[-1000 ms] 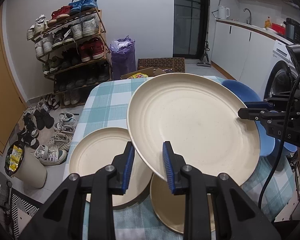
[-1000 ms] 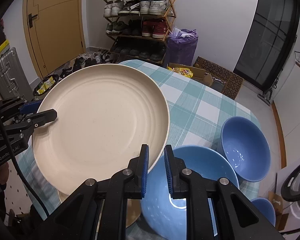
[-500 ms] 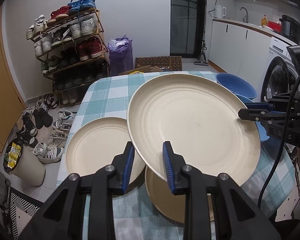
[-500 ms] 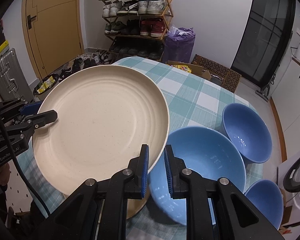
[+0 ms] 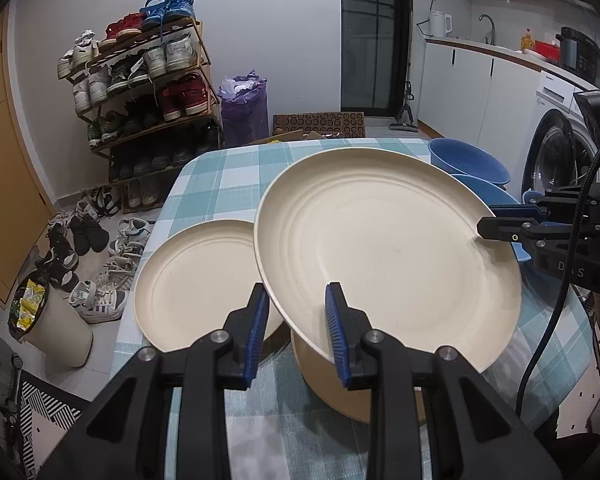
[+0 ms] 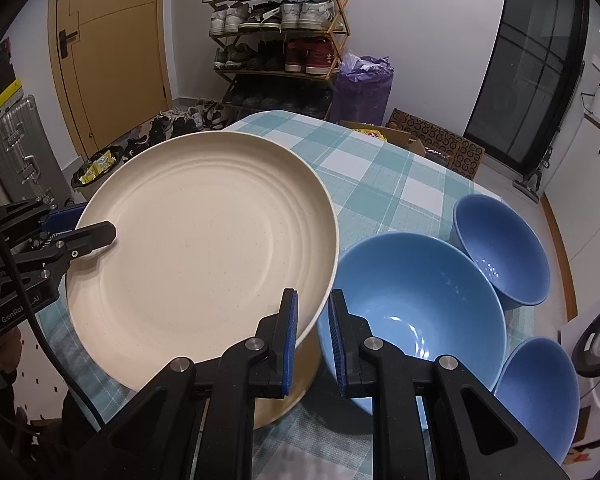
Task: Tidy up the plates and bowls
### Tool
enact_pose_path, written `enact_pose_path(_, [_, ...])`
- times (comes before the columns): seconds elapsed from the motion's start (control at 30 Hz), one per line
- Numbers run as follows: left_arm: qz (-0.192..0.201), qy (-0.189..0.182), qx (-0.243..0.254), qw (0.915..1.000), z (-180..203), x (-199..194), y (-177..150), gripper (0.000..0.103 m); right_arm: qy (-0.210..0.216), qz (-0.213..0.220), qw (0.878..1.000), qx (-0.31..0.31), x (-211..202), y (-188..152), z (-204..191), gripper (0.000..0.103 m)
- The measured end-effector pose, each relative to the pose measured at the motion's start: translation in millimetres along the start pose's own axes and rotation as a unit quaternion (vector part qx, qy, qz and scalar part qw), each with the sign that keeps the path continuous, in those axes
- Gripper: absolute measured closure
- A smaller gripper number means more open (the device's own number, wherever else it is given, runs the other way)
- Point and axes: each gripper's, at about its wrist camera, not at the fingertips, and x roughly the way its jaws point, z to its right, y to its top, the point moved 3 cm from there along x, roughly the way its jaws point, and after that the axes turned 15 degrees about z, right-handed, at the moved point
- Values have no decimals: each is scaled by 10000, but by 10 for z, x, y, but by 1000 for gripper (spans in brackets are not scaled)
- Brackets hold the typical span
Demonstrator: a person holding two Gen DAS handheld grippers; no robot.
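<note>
Three blue bowls (image 6: 412,300) are seen empty; one cream plate (image 5: 388,248), also empty, is clamped at opposite rims by left gripper (image 5: 296,330) and right gripper (image 6: 313,336).

the large plate (image 5: 384,248) hangs tilted above the surface (image 5: 228,176), gripped at opposite rims by the left tongs (image 5: 296,326) and the right tongs (image 6: 313,334). under it lies a smaller plate (image 5: 340,396); to its left, in the left wrist view, another plate (image 5: 196,276). right of it three bowls: the big bowl (image 6: 416,304) nearest, a bowl (image 6: 500,248) behind, a bowl (image 6: 540,388) at the edge. a shoe rack (image 5: 140,92) stands beyond the surface.
</note>
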Motion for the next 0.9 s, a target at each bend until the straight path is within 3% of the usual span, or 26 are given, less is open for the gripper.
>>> enact_pose_path(0.9, [-162, -108, -54, 9998, 20, 129, -313, 76, -33, -149, 9997, 172, 143, -284, -37, 87])
